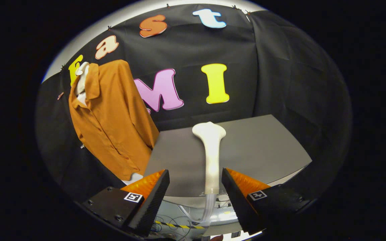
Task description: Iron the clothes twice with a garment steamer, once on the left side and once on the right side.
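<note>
The hand-held gripper point(195, 187) is spread, fingers either side of the steamer point(211, 157) handle without touching, seemingly lined up to grasp it where it lies on the desk point(263, 150), the shirt point(112, 117) hanging beyond the steamer's left.

Steamer point(211, 157) on the table point(266, 150) between spread fingers point(152, 197), shirt point(112, 117) hanging beyond, to the left
</note>
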`<state>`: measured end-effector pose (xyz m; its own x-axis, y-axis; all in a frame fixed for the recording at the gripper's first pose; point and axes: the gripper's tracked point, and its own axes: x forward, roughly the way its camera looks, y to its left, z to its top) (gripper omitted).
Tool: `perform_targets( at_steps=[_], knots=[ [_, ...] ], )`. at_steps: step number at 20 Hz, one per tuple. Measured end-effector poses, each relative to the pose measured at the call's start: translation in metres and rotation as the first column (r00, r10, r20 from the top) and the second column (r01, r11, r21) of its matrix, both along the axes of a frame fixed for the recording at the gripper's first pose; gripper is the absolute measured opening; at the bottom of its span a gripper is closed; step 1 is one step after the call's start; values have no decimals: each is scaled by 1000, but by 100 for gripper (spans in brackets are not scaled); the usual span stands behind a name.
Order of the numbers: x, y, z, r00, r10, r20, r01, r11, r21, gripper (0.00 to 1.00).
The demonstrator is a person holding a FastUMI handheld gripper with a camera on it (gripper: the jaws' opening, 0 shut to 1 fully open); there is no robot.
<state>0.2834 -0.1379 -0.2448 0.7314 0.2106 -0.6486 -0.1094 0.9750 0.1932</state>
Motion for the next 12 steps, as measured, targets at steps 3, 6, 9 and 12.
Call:
perform_targets(
  at_steps=[3, 6, 9, 12],
  knots=[
    [23, -13, -51, 994, -1, -112, 0, 1000, -4, 98],
    [43, -14, -88, 978, -20, -209, 28, 999, 34, 85],
    [52, -7, -96, 971, 2, -240, 11, 998, 55, 86],
    [59, 0, -99, 972, 35, -233, -27, 999, 36, 46]
  ],
)
